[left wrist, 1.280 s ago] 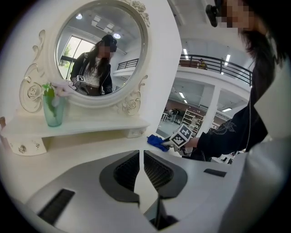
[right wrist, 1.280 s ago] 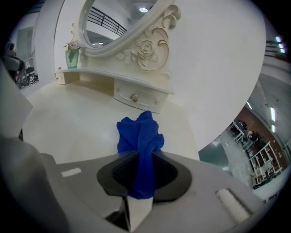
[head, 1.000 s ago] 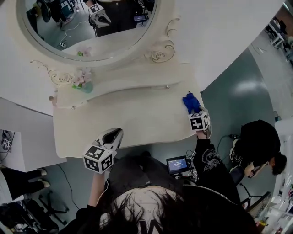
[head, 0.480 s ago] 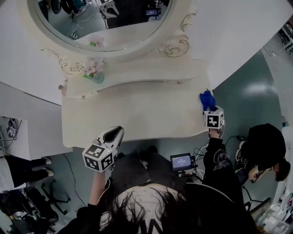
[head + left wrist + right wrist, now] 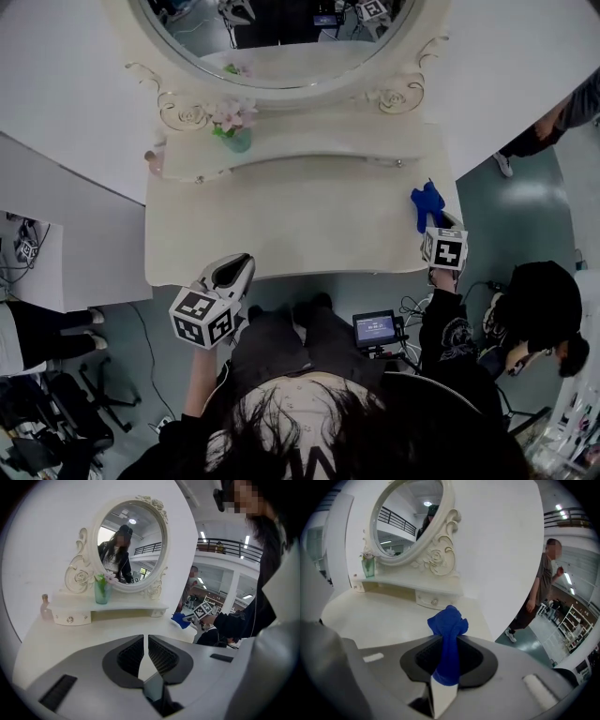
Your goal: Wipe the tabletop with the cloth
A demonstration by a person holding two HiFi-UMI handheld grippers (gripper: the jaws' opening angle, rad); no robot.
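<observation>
The cream dressing-table top (image 5: 291,225) spreads out under an oval mirror (image 5: 281,37). My right gripper (image 5: 433,223) is at its right front edge, shut on a bunched blue cloth (image 5: 427,204) (image 5: 448,639) that sticks out past the jaws over the tabletop (image 5: 379,616). My left gripper (image 5: 234,270) hangs at the front left edge of the table, jaws nearly together with nothing between them (image 5: 144,654). From the left gripper view the blue cloth (image 5: 181,619) shows far right across the tabletop (image 5: 93,630).
A raised shelf (image 5: 300,141) with small drawers runs along the back, holding a vase of flowers (image 5: 232,127) and a small bottle (image 5: 155,157). A person (image 5: 539,300) crouches on the floor at right. Another person (image 5: 541,592) walks beyond the table's right end.
The head camera has shifted so the table sits further right and lower in the frame. The right gripper with the blue cloth has stayed at the table's right front edge. The left gripper hardly moved.
</observation>
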